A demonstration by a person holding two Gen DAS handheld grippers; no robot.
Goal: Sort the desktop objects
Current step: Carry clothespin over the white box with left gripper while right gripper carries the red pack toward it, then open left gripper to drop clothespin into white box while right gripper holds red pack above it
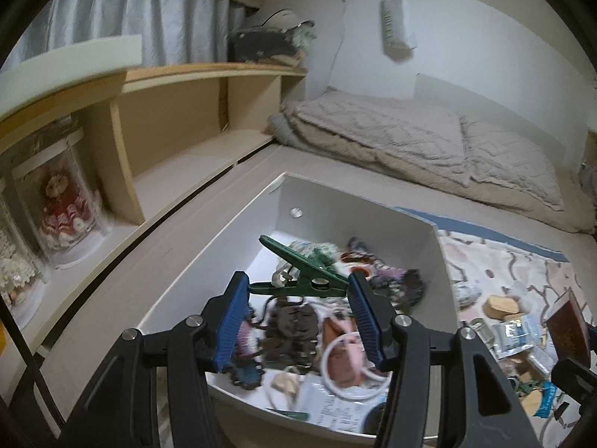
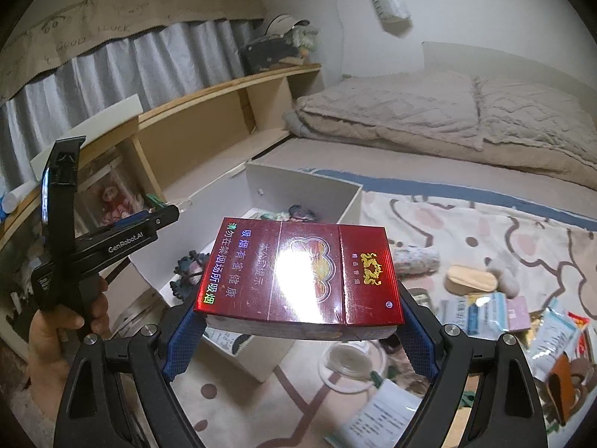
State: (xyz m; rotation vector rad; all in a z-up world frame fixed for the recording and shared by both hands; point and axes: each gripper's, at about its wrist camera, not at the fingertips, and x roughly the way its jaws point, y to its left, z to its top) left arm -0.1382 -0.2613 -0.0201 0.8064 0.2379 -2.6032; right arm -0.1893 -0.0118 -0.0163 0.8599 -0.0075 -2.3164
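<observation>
Doll (image 1: 61,205) in shelf motion-blurred; red carton (image 2: 302,272) hides box (image 2: 298,190) contents; carton glare masks print.

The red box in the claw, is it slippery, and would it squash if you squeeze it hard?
Probably a bit slippery: the red box has a shiny wrap that glares in the light. The right gripper clamps it by its two ends with ribbed blue pads, which should help. It looks like thin card, so likely light, and a hard squeeze could dent it.

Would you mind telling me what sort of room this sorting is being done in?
Most likely a bedroom: folded bedding lies on a low platform, a curtain hangs behind wooden shelves, and the clutter sits on a patterned blanket.
</observation>
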